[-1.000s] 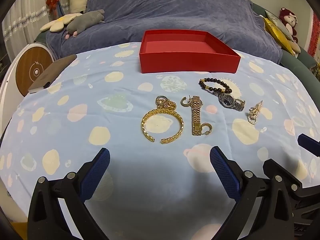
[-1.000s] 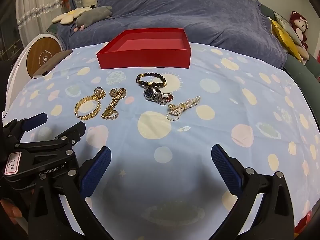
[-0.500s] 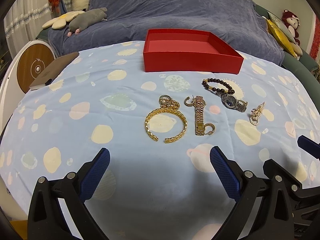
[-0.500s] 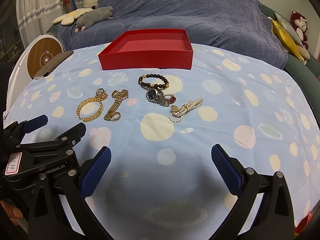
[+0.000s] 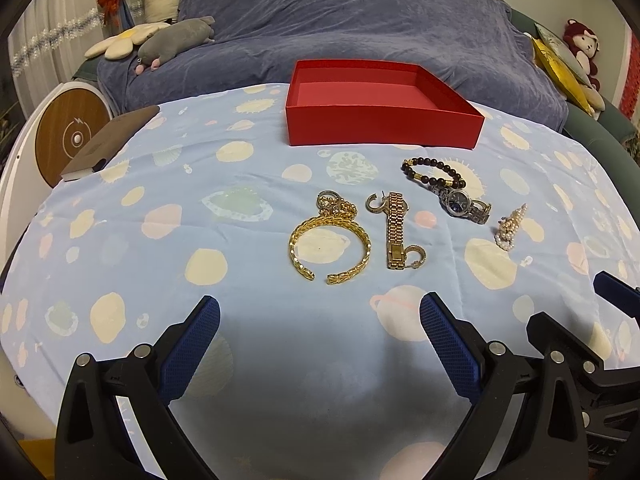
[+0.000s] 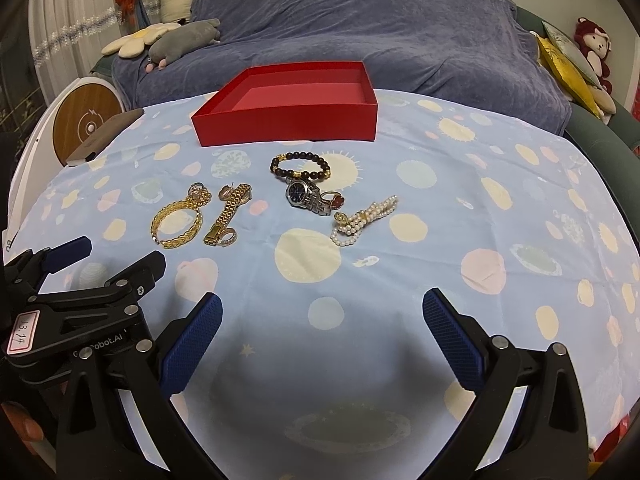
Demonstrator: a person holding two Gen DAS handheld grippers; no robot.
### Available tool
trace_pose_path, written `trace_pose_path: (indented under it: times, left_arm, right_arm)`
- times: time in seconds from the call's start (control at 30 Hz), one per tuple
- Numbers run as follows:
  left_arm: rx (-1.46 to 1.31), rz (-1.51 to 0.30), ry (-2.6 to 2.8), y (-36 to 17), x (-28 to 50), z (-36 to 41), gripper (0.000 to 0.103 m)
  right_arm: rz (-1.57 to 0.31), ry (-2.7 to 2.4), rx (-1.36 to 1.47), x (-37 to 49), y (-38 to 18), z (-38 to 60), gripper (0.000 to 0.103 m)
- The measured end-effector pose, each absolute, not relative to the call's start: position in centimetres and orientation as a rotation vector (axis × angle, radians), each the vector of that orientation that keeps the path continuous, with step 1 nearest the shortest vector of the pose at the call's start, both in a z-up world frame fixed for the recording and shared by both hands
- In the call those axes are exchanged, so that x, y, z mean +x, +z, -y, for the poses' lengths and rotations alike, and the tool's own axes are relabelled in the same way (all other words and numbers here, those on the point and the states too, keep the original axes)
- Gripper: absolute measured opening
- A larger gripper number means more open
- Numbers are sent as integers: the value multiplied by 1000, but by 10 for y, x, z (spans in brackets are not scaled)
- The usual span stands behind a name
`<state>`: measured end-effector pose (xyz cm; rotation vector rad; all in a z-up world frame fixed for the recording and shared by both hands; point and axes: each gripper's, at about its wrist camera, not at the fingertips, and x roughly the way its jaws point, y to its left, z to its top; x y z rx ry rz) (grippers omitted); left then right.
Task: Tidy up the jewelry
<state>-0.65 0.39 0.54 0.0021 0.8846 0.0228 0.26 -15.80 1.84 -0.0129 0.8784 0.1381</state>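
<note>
An empty red box (image 5: pixel 384 116) (image 6: pixel 288 112) stands at the far side of the table. In front of it lie a gold cuff bracelet (image 5: pixel 330 248) (image 6: pixel 176 226), a gold watch band (image 5: pixel 395 236) (image 6: pixel 227 214), a dark bead bracelet (image 5: pixel 434 170) (image 6: pixel 300 166), a silver watch (image 5: pixel 460 202) (image 6: pixel 308 196) and a pearl string (image 5: pixel 510 226) (image 6: pixel 362 220). My left gripper (image 5: pixel 320 324) is open and empty, just short of the gold bracelet. My right gripper (image 6: pixel 322 320) is open and empty, short of the pearls.
The table wears a light blue spotted cloth (image 5: pixel 180 220). A brown notebook (image 5: pixel 112 142) lies at its far left edge. A blue-covered sofa (image 5: pixel 360 20) with plush toys stands behind. The left gripper (image 6: pixel 80 280) shows at the lower left in the right wrist view.
Both grippers have crept slightly forward toward the jewelry; the pieces look a little nearer. Nothing on the table has moved.
</note>
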Motion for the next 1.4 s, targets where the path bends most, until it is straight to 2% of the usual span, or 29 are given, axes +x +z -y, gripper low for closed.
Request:
trace_pose_path:
  times: [0.63, 0.77, 0.87, 0.97, 1.4]
  left_arm:
    - [17, -847, 56, 18, -20, -13, 98]
    - [1, -894, 47, 23, -15, -8, 98]
    - [22, -822, 67, 27, -18, -4, 98]
    - [-12, -884, 38, 22, -7, -5, 98]
    - [-2, -885, 44, 12, 4, -4, 98]
  right_arm:
    - [-868, 130, -30, -10, 35, 153, 98]
    - [-871, 136, -21, -10, 37, 156, 98]
    - [-866, 133, -14, -10, 39, 160, 98]
    - [-872, 130, -27, -6, 37, 162, 98]
    - [-895, 137, -8, 12, 18, 166, 98]
